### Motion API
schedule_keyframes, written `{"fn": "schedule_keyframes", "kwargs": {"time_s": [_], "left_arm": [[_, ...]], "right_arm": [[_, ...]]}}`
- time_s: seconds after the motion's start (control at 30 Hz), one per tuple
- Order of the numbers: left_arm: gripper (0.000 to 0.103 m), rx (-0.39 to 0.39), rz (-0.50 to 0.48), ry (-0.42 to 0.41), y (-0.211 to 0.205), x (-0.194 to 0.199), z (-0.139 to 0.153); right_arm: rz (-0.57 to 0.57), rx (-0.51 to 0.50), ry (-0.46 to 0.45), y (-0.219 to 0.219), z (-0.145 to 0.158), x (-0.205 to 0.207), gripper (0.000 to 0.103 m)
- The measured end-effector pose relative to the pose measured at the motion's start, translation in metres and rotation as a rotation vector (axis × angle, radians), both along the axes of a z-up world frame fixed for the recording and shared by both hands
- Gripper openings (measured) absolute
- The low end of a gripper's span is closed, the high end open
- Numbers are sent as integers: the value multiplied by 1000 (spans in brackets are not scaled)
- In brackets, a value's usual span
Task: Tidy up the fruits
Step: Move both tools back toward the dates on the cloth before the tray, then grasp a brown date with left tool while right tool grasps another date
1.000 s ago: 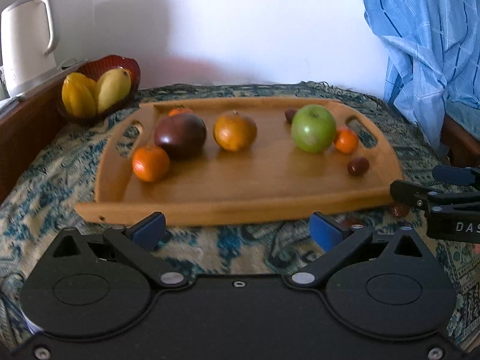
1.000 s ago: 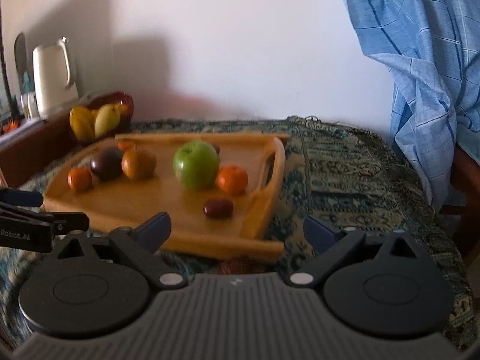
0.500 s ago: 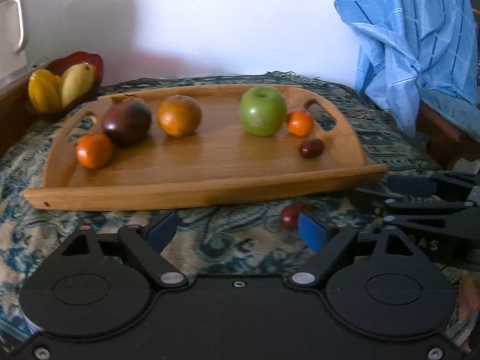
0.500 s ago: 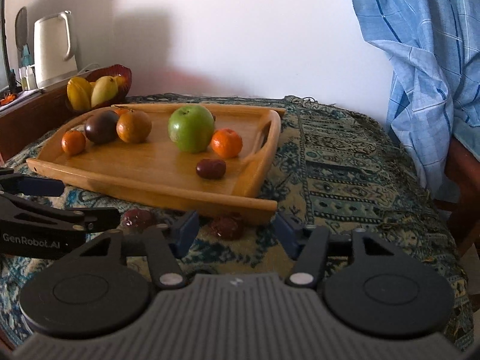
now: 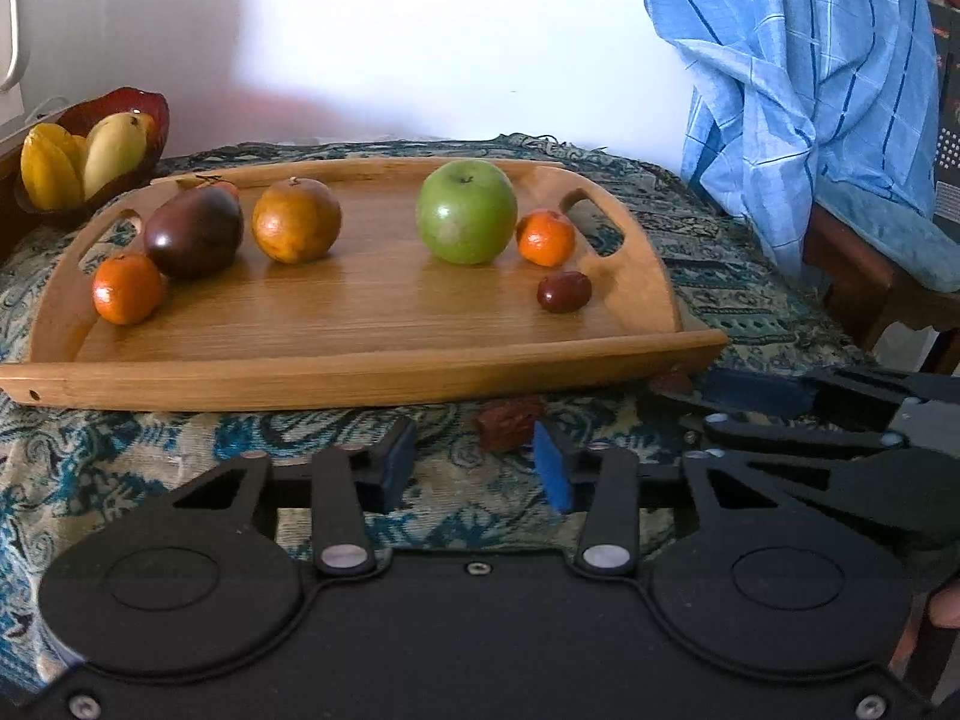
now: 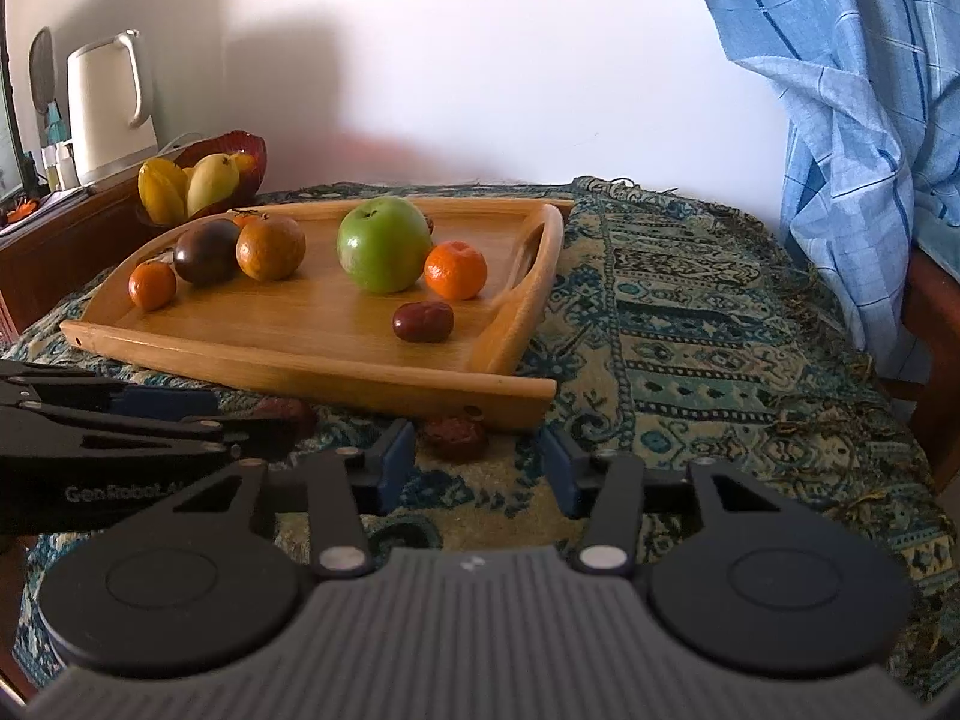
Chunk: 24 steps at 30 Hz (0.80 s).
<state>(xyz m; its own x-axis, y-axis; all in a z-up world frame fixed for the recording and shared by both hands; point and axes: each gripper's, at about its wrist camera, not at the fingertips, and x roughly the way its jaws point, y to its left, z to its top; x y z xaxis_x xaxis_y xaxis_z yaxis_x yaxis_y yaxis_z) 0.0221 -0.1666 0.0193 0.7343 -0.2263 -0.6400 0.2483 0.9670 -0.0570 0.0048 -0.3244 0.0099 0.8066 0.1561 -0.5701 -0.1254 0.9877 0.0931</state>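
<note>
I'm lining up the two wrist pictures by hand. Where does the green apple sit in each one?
Left wrist view: green apple right of centre on the wooden tray, upper middle of the picture.
Right wrist view: green apple left of centre, near the tray's right handle.
Shared landmark: the small orange touching its right side.

A home room: patterned tablecloth (image 6: 690, 324), electric kettle (image 6: 111, 108), draped blue shirt (image 6: 840, 90), fruit bowl (image 6: 222, 153).

A smooth, glossy wooden tray (image 5: 360, 372) rests on a patterned woven cloth (image 6: 690, 324).
</note>
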Motion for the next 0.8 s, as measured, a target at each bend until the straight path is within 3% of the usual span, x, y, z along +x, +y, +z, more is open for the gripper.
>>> {"fn": "schedule_keyframes", "kwargs": {"time_s": [0.13,0.63,0.8], "left_arm": [[28,-12,-7,9,-4,2,0],[28,1,20,0,-12,7,-5],[20,1,19,-11,-13,5,-4]], "right_arm": [[11,-8,3,3,-2,1,48],[0,9,6,1,-4,3,41],[9,13,10,4,-2,4,36]]}}
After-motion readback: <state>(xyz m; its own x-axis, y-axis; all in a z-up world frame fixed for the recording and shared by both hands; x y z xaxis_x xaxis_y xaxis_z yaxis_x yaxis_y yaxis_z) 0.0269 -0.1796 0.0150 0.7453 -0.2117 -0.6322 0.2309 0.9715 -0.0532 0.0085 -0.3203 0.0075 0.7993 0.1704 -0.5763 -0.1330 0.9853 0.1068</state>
